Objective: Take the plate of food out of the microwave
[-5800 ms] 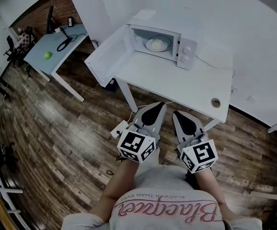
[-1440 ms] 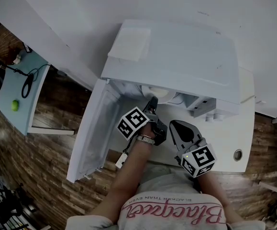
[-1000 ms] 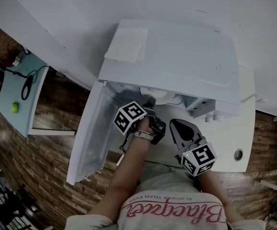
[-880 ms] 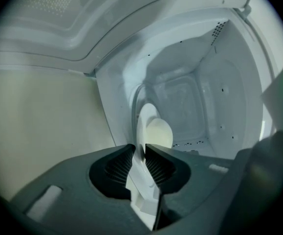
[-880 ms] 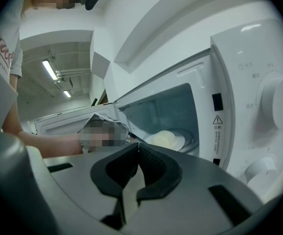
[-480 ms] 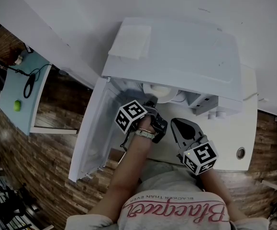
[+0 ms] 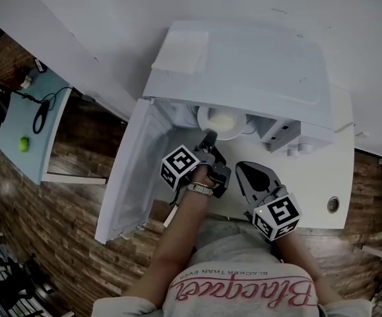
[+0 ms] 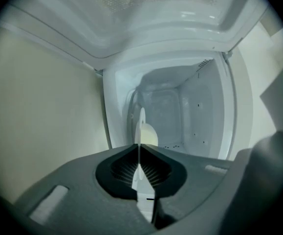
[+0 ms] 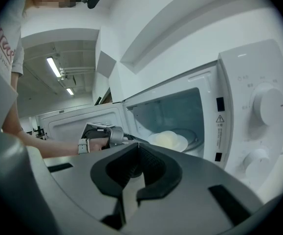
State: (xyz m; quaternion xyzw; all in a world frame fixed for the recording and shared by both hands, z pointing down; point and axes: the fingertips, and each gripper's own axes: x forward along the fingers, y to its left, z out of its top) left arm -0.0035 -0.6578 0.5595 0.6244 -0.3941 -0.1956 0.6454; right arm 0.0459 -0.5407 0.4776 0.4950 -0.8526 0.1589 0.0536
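The microwave [image 7: 243, 71] stands on the white surface [image 7: 316, 190] at 12 o'clock from the person, its door [image 7: 134, 170] swung wide open towards 8 o'clock. Inside the cavity sits the plate [image 7: 238, 129] with a pale mound of food [image 7: 222, 119] on it, close to the front opening.

The left gripper [image 7: 209, 137] reaches into the opening from 6 o'clock. Its fingers [image 8: 119, 168] have just been closing and are now nearly together, with the plate's near rim pinched between them (in the left gripper view the plate [image 8: 140, 126] shows edge-on, a thin white line running up from the fingertips, the food [image 8: 149, 136] at 3 o'clock of it).

The right gripper [image 7: 241, 169] hangs over the surface in front of the microwave, at 4 o'clock from the left one and outside the cavity. Its fingers [image 9: 156, 170] meet at the tips with nothing between them. They point towards the plate [image 9: 185, 142] and the control panel [image 9: 258, 126] at 2 o'clock.
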